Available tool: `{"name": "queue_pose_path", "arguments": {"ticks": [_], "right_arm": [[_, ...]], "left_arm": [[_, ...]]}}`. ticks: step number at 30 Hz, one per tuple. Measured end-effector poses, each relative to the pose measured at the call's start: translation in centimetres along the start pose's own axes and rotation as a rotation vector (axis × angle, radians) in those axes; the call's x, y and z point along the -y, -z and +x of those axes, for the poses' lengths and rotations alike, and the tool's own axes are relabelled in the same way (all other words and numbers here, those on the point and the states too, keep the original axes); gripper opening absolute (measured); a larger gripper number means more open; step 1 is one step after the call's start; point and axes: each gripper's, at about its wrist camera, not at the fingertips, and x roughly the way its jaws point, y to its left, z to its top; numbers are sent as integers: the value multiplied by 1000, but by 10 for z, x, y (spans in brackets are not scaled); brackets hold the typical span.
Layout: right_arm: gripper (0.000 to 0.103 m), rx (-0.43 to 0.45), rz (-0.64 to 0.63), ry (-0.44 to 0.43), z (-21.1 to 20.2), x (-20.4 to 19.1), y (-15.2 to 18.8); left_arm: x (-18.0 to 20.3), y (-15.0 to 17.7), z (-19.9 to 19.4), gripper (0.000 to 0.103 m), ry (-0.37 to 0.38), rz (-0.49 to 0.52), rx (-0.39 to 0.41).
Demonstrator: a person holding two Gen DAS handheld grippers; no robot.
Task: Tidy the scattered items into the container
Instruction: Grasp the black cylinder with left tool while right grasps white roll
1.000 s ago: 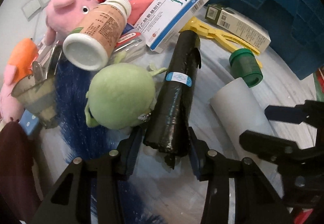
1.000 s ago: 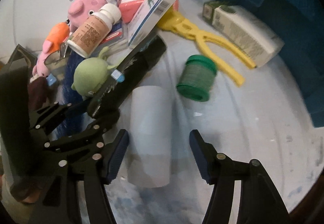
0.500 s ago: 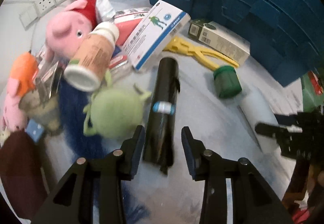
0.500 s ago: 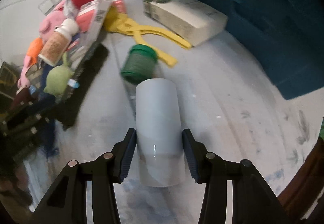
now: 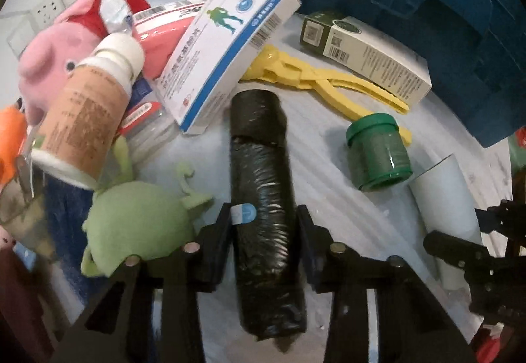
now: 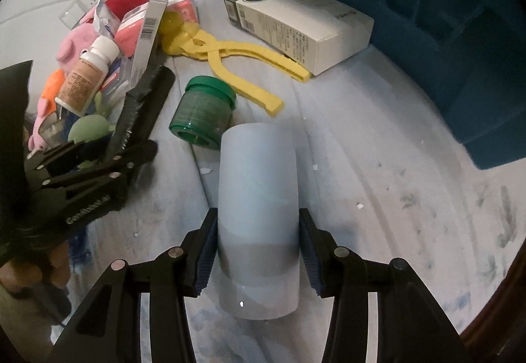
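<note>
A black roll of bin bags [image 5: 259, 166] lies on the pale floor, and my left gripper [image 5: 264, 221] is shut on its middle, both pads against its sides. My right gripper [image 6: 258, 225] is shut on a white cylinder [image 6: 258, 172], which lies pointing away from me. In the right wrist view the left gripper [image 6: 131, 146] and the black roll [image 6: 144, 100] show at the left. The blue crate [image 5: 427, 1] stands at the back right, its inside hidden. The white cylinder [image 5: 443, 198] also shows at the right of the left wrist view.
A green jar [image 5: 378, 152] lies between the roll and the cylinder. Behind it are yellow tongs [image 5: 312, 80] and a white and green box [image 5: 368, 57] against the crate. At the left are piled a blue and white medicine box [image 5: 230, 44], a bottle [image 5: 85, 113], a green plush [image 5: 138, 225] and a pink pig [image 5: 56, 51].
My right gripper went from open astride the white cylinder to shut on it. My left gripper slid further along the black roll and narrowed onto it.
</note>
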Motion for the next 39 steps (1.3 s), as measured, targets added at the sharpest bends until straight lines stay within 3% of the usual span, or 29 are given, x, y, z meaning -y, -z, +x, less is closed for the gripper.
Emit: {"name": "queue_pose_path", "arguments": {"ticks": [7, 17, 25, 30, 39], "right_arm": [[45, 17, -23, 6, -9, -13, 0], [45, 64, -76, 0, -31, -37, 2], [45, 115, -131, -1, -58, -54, 7], [45, 166, -183, 3, -86, -72, 2], [45, 312, -303, -14, -161, -99, -30]], "left_arm": [[-9, 33, -20, 36, 8, -36, -14], [-13, 55, -67, 36, 19, -59, 55], [-3, 37, -97, 36, 12, -98, 150], [-10, 32, -138, 36, 3, -117, 233], [-16, 8, -211, 36, -50, -165, 399]]}}
